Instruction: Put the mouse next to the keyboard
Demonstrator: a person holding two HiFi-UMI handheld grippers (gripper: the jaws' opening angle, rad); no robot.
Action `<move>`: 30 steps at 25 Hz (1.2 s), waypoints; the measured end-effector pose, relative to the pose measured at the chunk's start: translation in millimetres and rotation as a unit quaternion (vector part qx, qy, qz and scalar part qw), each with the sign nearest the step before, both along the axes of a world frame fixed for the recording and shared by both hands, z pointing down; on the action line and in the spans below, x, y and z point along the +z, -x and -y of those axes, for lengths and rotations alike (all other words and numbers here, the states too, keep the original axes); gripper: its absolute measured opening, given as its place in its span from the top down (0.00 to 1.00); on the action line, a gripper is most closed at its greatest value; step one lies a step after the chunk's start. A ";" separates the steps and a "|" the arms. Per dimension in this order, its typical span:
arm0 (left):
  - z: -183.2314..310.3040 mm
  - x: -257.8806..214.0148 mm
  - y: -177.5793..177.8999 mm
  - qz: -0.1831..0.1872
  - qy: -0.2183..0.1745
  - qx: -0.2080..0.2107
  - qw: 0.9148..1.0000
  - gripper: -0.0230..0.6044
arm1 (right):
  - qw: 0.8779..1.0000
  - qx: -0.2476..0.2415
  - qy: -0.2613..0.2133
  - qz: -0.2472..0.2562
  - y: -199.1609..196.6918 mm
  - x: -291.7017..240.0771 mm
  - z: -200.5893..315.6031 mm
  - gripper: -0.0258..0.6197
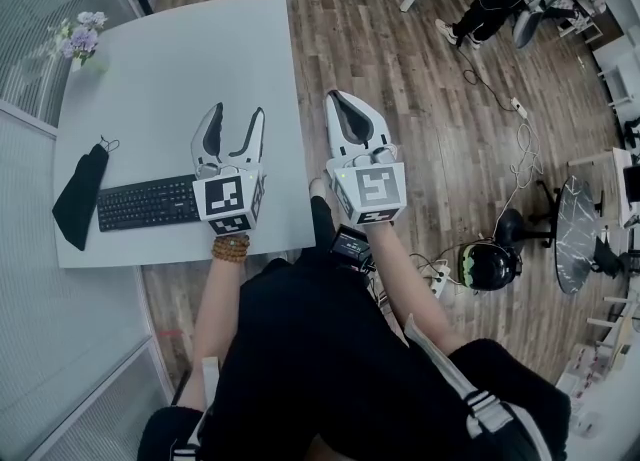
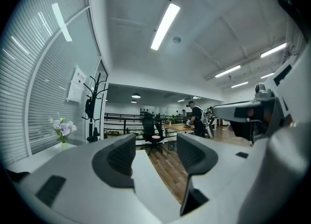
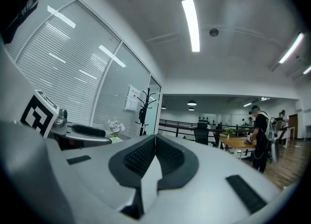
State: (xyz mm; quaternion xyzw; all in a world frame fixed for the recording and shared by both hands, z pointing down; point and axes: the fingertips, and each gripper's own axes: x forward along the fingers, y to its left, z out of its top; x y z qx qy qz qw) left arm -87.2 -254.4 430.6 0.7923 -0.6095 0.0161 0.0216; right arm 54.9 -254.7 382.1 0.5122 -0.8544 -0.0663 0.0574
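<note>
We look steeply down on a white counter (image 1: 180, 59) with a person's two arms reaching forward, a set of tongs in each hand.

The left tongs (image 1: 239, 111) hang over the near right part of the counter. Their jaws stand well apart, and in the left gripper view only the bare counter edge and the room beyond show between them. They hold nothing.

The right tongs (image 1: 337, 99) are just to the right of the left pair, past the counter's right edge and over the wooden floor (image 1: 440, 119). Their jaws are pressed together, with nothing caught between them in the right gripper view.

A black keyboard (image 1: 148, 202) lies flat on the counter, just left of the left tongs' marker cube (image 1: 229, 201), with its right end reaching the cube in the head view. Further left, beyond the keyboard's far end, lies a black pouch (image 1: 80, 194) with a thin cord. Small flowers (image 1: 82, 39) stand at the far left corner, well away from both tongs.

We cannot see a mouse in any view. If it is on the counter, the likeliest place is under the left tongs' cube and hand, the one patch beside the keyboard that is hidden.

We judge that the task is either finished, with the mouse hidden there, or not yet shown. Empty left tongs above that spot fit a completed placement, but the pictures do not prove it.
</note>
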 end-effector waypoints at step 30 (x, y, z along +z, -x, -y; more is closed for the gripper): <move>-45.4 -8.4 -12.5 0.015 -0.024 0.014 1.000 0.72 | 0.999 -0.029 0.031 0.007 32.0 39.2 -32.1 0.96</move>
